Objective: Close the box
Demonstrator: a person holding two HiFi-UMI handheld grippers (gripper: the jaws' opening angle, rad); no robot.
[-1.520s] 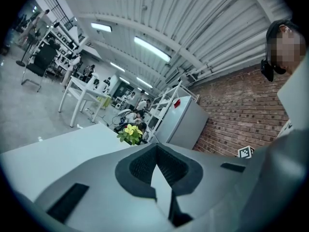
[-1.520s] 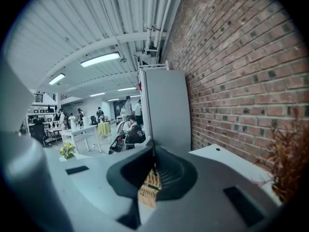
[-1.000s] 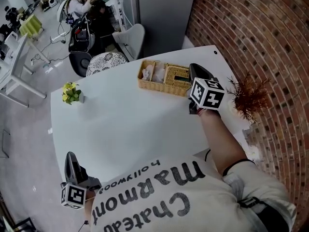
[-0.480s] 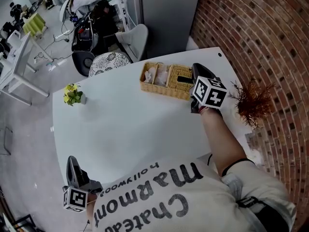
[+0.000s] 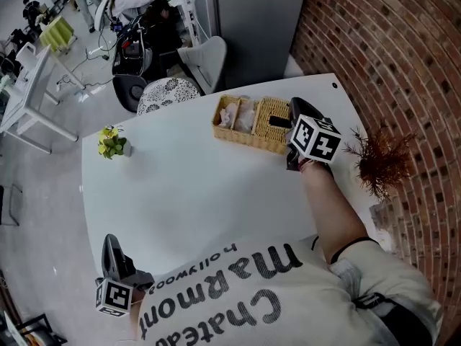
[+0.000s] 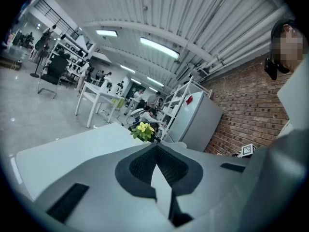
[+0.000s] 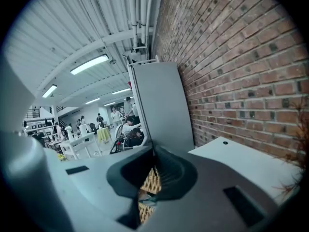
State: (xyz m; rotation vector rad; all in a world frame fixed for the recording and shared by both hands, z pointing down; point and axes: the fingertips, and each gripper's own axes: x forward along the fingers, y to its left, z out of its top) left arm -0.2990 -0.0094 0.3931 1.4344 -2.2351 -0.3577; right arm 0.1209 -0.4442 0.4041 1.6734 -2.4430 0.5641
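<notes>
the box (image 5: 241, 125) sits upper centre on the bench (image 5: 180, 193). the right gripper (image 5: 295, 110) has its jaws nearly shut on the wicker lid (image 5: 272, 114), so closing looks under way; next, swing the lid over the open compartments. the left gripper (image 5: 109, 245), jaws closed and empty, waits lower left. only the right gripper view shows wicker between the jaws.
</notes>
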